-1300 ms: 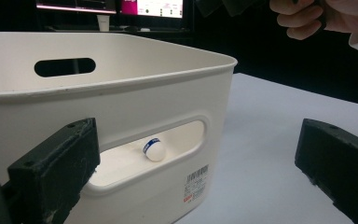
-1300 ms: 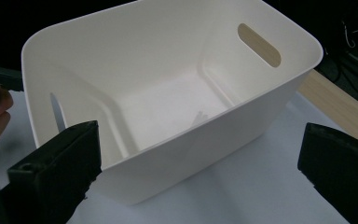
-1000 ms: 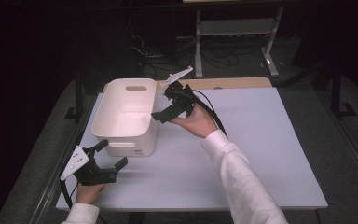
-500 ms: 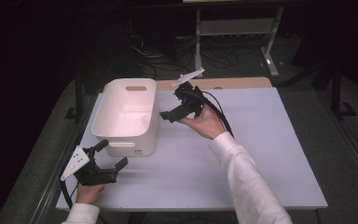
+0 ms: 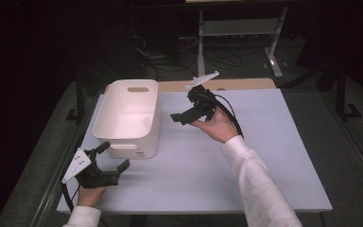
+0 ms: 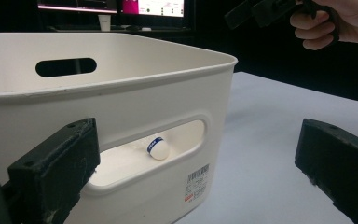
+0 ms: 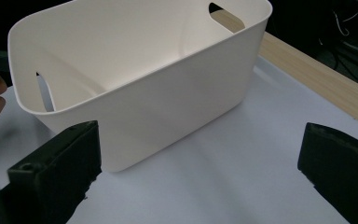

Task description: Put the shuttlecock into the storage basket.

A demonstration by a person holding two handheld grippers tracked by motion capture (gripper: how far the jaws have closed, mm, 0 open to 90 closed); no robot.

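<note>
high: overhead, forward-down | gripper views: close, both facing bin (image 5: pixel 128 116)

bin (image 6: pixel 121 107): the left gripper view's left and bottom edges cut it off; its near wall hides most of the floor inside.
small white object (image 6: pixel 158 148): seen through the handle slot in the bin, with a blue band whose print is too small to read.
barcode label (image 6: pixel 197 182): print too small to read.
left claw (image 6: pixel 196 172): both jaws are cut off by the view's bottom and side edges.
right claw (image 7: pixel 200 172): both jaws are cropped the same way.
bench (image 5: pixel 264 142): the bin covers part of its surface in the high view.
</note>
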